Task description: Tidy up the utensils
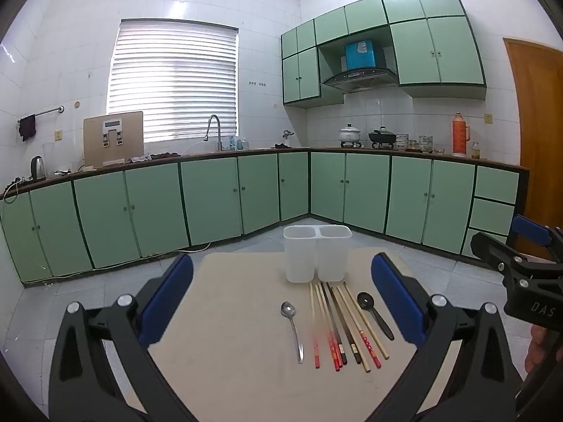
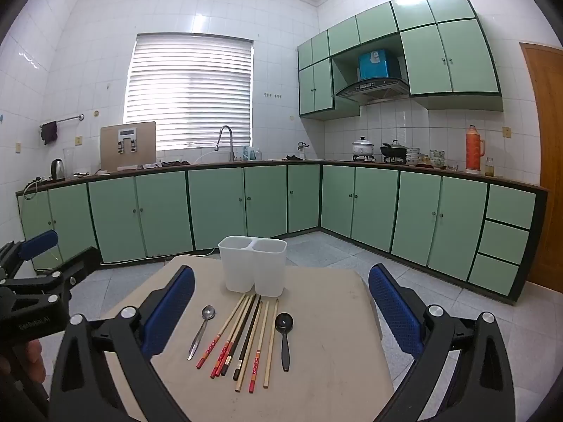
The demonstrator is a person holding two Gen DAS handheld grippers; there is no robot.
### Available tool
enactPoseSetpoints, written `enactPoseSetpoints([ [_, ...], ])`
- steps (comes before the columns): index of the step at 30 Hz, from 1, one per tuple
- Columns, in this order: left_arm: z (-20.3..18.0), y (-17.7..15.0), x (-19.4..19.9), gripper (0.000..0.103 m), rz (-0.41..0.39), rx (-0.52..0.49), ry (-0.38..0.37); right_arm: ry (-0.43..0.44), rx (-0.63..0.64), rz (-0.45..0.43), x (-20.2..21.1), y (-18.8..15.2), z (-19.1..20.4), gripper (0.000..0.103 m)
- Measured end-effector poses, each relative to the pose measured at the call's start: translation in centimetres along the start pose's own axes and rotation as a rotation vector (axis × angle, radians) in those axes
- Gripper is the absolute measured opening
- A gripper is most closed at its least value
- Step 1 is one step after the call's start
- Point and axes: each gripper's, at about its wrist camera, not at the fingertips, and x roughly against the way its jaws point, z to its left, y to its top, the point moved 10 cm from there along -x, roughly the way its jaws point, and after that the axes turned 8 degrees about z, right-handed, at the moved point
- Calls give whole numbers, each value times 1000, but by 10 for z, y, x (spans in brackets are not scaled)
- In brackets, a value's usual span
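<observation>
A glossy metal spoon (image 2: 201, 330), a matt black plastic spoon (image 2: 284, 339) and smooth wooden chopsticks (image 2: 246, 341) lie on the matt beige table (image 2: 334, 351), near a translucent white plastic holder (image 2: 253, 265)

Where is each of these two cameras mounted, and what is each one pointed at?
Left wrist view: rides the left gripper, faces across the table toward the holder; its open jaws frame the picture, and the right gripper with part of a hand shows at the right edge.
Right wrist view: rides the right gripper, same facing; the left gripper and part of a hand show at the left edge.
Both share the holder, chopsticks, metal spoon, black spoon and green cabinets.
</observation>
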Motion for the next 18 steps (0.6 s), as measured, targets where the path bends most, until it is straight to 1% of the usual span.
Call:
enactPoseSetpoints([
  [18,-1,1,-1,98,-1,-3,2,-1,-1,0,2,0,-1,97],
])
